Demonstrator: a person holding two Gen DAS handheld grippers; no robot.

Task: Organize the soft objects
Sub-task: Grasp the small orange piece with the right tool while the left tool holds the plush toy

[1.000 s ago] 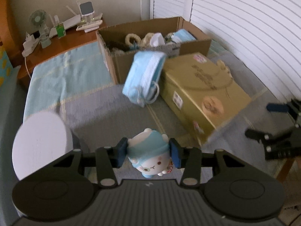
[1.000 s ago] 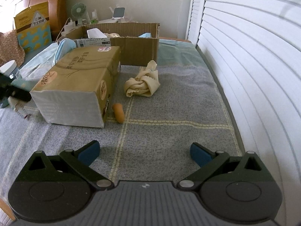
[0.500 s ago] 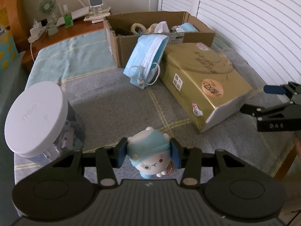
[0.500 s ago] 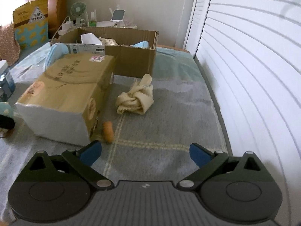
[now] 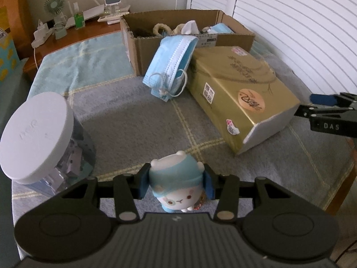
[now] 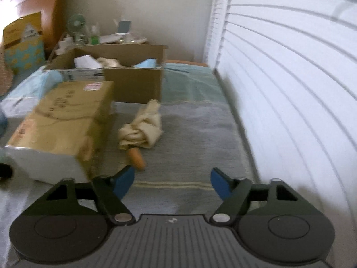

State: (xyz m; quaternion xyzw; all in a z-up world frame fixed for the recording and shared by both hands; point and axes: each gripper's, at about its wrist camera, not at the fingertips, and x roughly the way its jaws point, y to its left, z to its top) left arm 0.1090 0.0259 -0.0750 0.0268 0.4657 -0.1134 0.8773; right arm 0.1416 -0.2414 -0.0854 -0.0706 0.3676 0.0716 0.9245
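My left gripper point(image 5: 176, 184) is shut on a small blue-and-white plush toy point(image 5: 176, 187), held near the front of the grey blanket. A stack of blue face masks point(image 5: 171, 64) leans on the open cardboard box point(image 5: 138, 44), which holds several soft items. My right gripper point(image 6: 173, 182) is open and empty; it also shows at the right edge of the left wrist view point(image 5: 330, 109). Ahead of it lie a small orange object point(image 6: 136, 157) and a knotted cream cloth point(image 6: 142, 129).
A gold tissue box point(image 5: 241, 98) lies between the grippers, also seen from the right point(image 6: 60, 125). A white-lidded jar point(image 5: 38, 134) stands at the left. White shutters point(image 6: 290, 89) run along the right. A fan point(image 5: 54, 5) and gadgets sit on the far shelf.
My left gripper drew back with the plush toy, bringing the jar into view. My right gripper moved forward toward the orange object and cloth, its jaws narrower than before.
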